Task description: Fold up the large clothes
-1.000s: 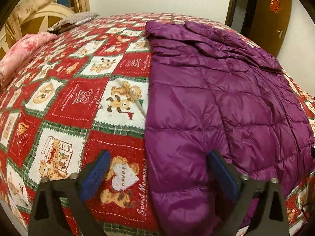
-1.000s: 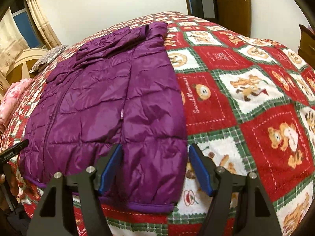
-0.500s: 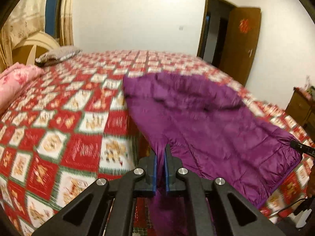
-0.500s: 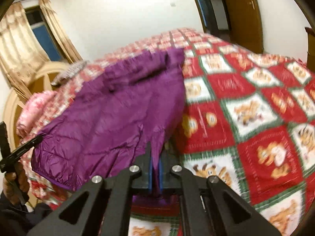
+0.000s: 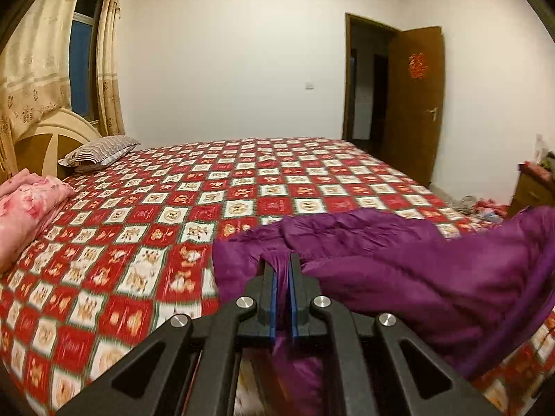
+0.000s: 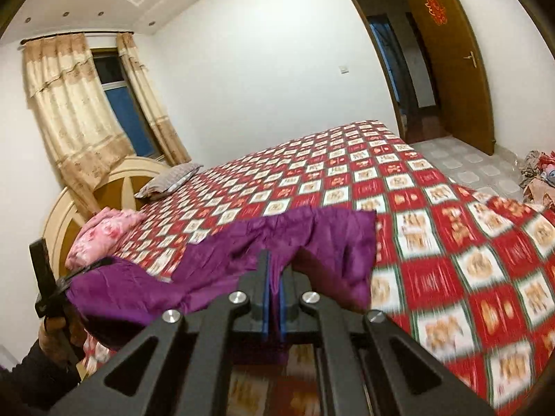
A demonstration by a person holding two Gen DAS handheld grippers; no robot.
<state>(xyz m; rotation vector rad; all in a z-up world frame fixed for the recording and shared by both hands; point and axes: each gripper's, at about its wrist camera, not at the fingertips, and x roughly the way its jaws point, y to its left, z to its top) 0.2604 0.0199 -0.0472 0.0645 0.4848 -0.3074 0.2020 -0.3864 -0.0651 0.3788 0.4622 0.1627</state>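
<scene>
A purple quilted jacket (image 5: 399,263) is lifted by its near hem off the bed with the red patchwork cover (image 5: 156,235). My left gripper (image 5: 281,267) is shut on the hem at one corner, purple cloth pinched between its blue pads. My right gripper (image 6: 274,270) is shut on the hem's other corner, and the jacket (image 6: 242,253) bunches and hangs in front of it. In the right wrist view the left gripper (image 6: 52,294) shows at the far left, held by a hand. The jacket's far part still rests on the bed.
A pink floral quilt (image 5: 24,215) and a striped pillow (image 5: 97,150) lie by the wooden headboard (image 6: 79,204). An open brown door (image 5: 416,104) stands at the right. A cabinet (image 5: 530,187) and loose clothes (image 6: 537,173) sit on the floor to the right.
Both grippers closed on the jacket's near hem and rose, lifting the hem off the bed. The views tilted up from the bedcover toward the room's far wall.
</scene>
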